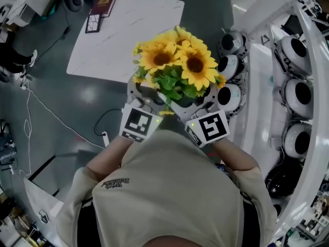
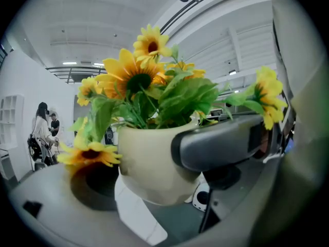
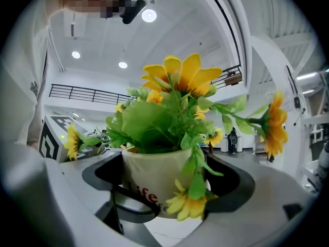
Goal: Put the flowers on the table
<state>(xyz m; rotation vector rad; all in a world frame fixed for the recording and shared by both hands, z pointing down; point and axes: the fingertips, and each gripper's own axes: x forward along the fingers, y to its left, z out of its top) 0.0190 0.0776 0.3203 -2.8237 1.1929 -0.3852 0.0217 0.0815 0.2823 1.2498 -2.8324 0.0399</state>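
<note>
I hold one cream pot [image 3: 149,171] of sunflowers [image 1: 177,60] in the air, short of the white table [image 1: 128,30] — red print reads "life". My left gripper [image 1: 145,98] and right gripper [image 1: 205,101] both clamp the pot.

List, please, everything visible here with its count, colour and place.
sunflowers: one bunch, yellow, in the pot
pot: one, cream, between both grippers
table: one, white marbled, ahead on the left
booklet: one, dark red, on the table's far edge
round units: several, white, in the rack at right
cable: one, white, on the grey floor at left
left gripper: one, grey, shut on the pot
right gripper: one, grey, shut on the pot
shirt: one, beige, the person's own, lowest in the head view
</note>
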